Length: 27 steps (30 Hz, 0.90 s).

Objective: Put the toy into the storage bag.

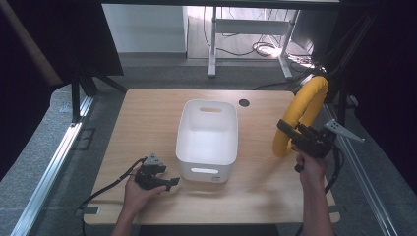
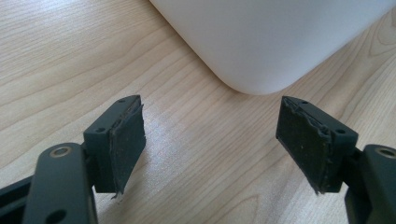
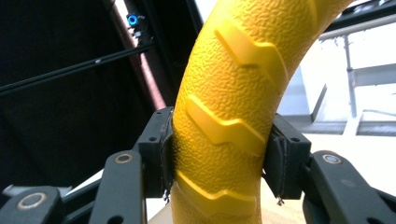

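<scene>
Though no writing readable: right gripper [image 3: 219, 161] pinching yellow ring [image 3: 233, 93], left gripper [image 2: 210, 140] spread beside white bin [image 1: 206, 140].

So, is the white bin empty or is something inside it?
Empty: the high view shows the white bin with only its bare white floor, while the yellow ring is outside, held up.

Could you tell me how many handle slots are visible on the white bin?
2: one slot is in the far end wall of the white bin, the other slot is in the near end wall facing the person.
</scene>
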Motion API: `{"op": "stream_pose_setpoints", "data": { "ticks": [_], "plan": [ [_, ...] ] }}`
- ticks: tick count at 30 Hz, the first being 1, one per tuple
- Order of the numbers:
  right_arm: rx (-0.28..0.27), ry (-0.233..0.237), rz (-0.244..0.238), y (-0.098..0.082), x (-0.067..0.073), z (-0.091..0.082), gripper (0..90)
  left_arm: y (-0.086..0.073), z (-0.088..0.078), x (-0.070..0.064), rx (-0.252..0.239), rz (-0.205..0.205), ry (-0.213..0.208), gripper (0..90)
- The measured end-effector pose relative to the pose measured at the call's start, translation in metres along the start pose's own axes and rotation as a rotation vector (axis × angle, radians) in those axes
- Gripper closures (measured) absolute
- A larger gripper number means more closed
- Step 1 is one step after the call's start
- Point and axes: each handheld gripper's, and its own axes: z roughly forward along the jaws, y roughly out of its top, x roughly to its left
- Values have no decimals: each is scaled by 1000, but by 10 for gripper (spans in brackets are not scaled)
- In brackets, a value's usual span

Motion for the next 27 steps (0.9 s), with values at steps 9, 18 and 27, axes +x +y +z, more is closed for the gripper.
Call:
{"op": "stream_pose_setpoints", "data": {
  "ticks": [9,18,27],
  "plan": [
    [-82,-84,-102,-8,35,18,499,0,0,0,1,-1,1,241],
    [-130,-86,-143,-12,57,28,498,0,0,0,2,3,1,241],
    [-158,-81,-177,-12,74,35,498,0,0,0,2,3,-1,241]
  ]
}}
